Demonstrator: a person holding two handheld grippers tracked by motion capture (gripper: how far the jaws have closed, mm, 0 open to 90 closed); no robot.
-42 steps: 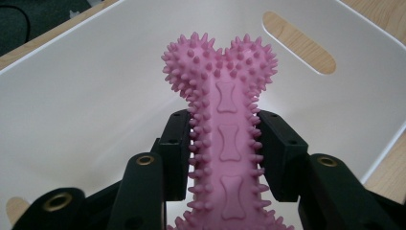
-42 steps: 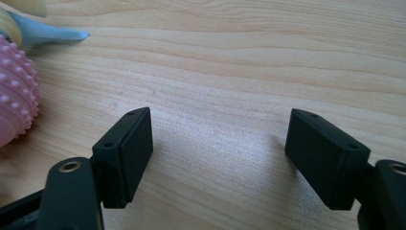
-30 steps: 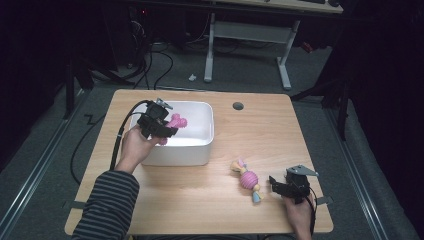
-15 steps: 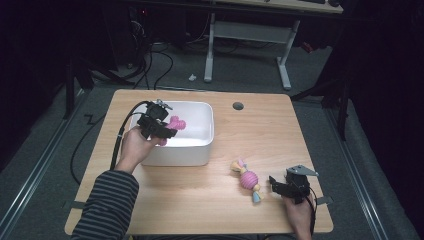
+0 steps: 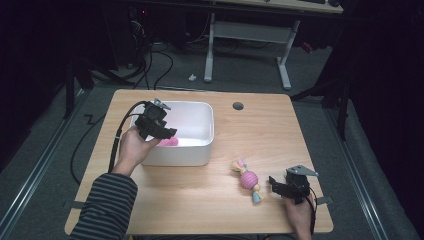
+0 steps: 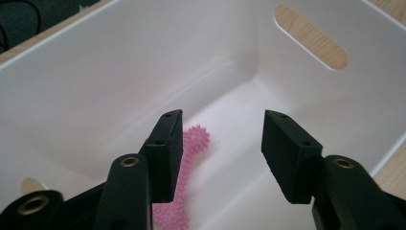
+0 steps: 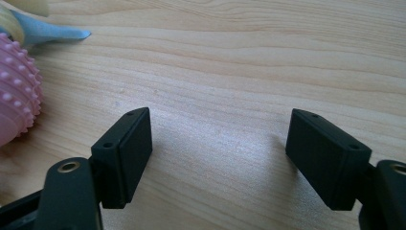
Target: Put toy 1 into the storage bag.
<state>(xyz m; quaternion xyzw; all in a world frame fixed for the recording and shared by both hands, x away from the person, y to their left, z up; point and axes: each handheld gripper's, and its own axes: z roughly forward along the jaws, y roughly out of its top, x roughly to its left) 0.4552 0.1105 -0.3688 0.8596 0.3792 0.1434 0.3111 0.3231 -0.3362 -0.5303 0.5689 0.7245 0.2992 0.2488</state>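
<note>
A white bin [image 5: 200, 150] stands on the left half of the wooden table [image 5: 280, 135]. My left gripper [image 5: 167, 134] hangs over the bin's left side. Its jaws have just been opening and now stand apart, with nothing between the pads. Below them a pink spiky toy [image 6: 194, 143] lies on the bin's floor [image 6: 249, 110]; it shows in the high view as the pink toy [image 5: 169, 142]. Near the front right corner my right gripper [image 5: 274, 184] rests open on the wood. A pink spiky ball toy [image 5: 248, 178] with rope ends lies just left of it, and shows as the ball [image 7: 16, 105] at the left edge of the right gripper view.
A round cable hole [image 5: 238, 106] sits at the table's back middle. The left gripper's black cable [image 5: 117, 135] loops off the left edge. Behind the table stands another desk's white frame [image 5: 282, 65]. Bare wood lies between the bin and the right gripper.
The left gripper has opened and let go of the pink spiky toy, which dropped from its jaws into the bin. The right gripper has not moved.
</note>
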